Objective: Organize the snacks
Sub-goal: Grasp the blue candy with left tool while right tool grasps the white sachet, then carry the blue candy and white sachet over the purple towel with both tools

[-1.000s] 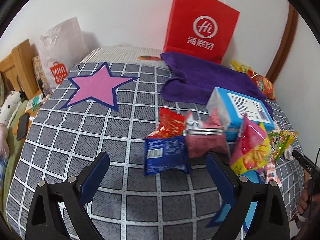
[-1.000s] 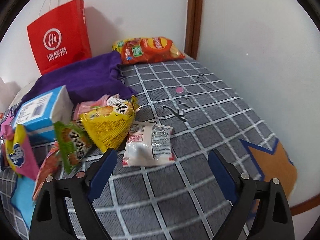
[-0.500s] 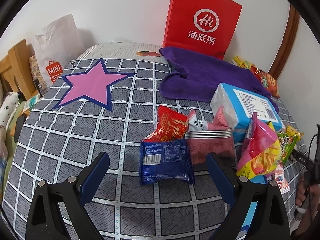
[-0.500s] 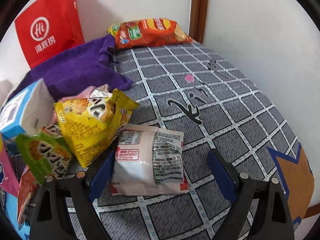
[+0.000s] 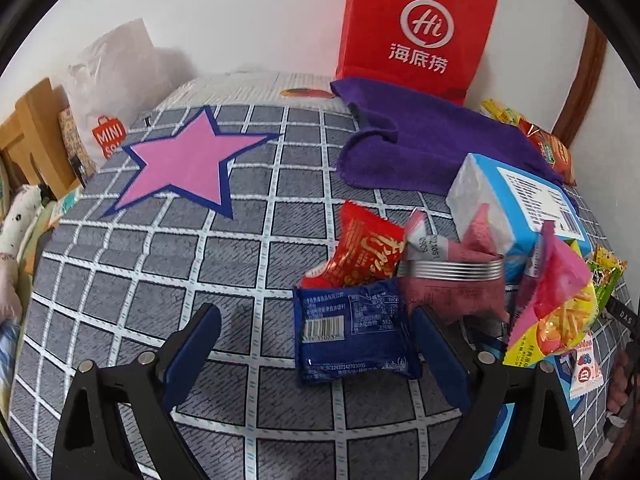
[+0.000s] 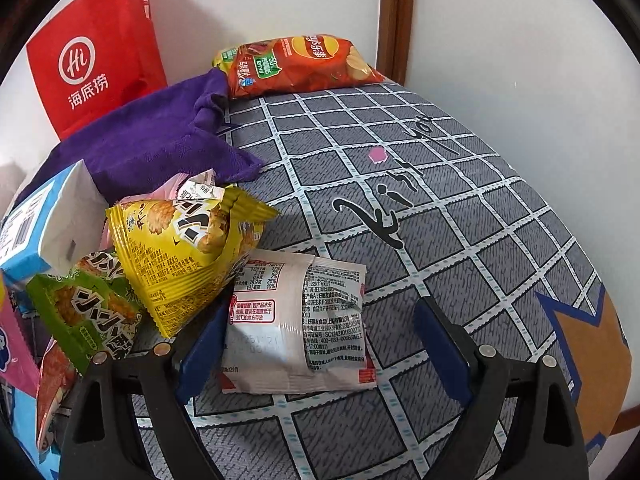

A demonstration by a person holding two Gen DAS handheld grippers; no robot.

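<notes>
- The bed cover (image 5: 168,280), grey with white grid lines, carries everything; a pink star (image 5: 188,164) is printed on it.
- A red paper bag (image 5: 416,36) stands upright against the wall, at the far edge of the bed cover.
- A purple towel (image 5: 420,144) lies flat at the foot of the red paper bag, touching it.
- A blue and white box (image 5: 520,204) lies on its side just in front of the purple towel, long axis running away from the camera.
- A chip bag (image 6: 296,64) lies flat beside the purple towel, long axis along the wall.
- The white packet (image 6: 296,320) lies flat on the bed cover, printed back up, long axis across the right view; a yellow packet (image 6: 180,248) leans over its left corner.
- The blue packet (image 5: 352,332) lies flat, barcode side up, long axis across the left view; a red packet (image 5: 364,252) and a pink packet (image 5: 452,292) touch its far edge.
- The right claw (image 6: 320,344) stands wide apart around the white packet; its left finger is at the packet's edge, its right finger clear. It grips nothing.
- The left claw (image 5: 316,344) is spread wide, holding nothing; the blue packet sits between its fingers, close against the right one.
</notes>
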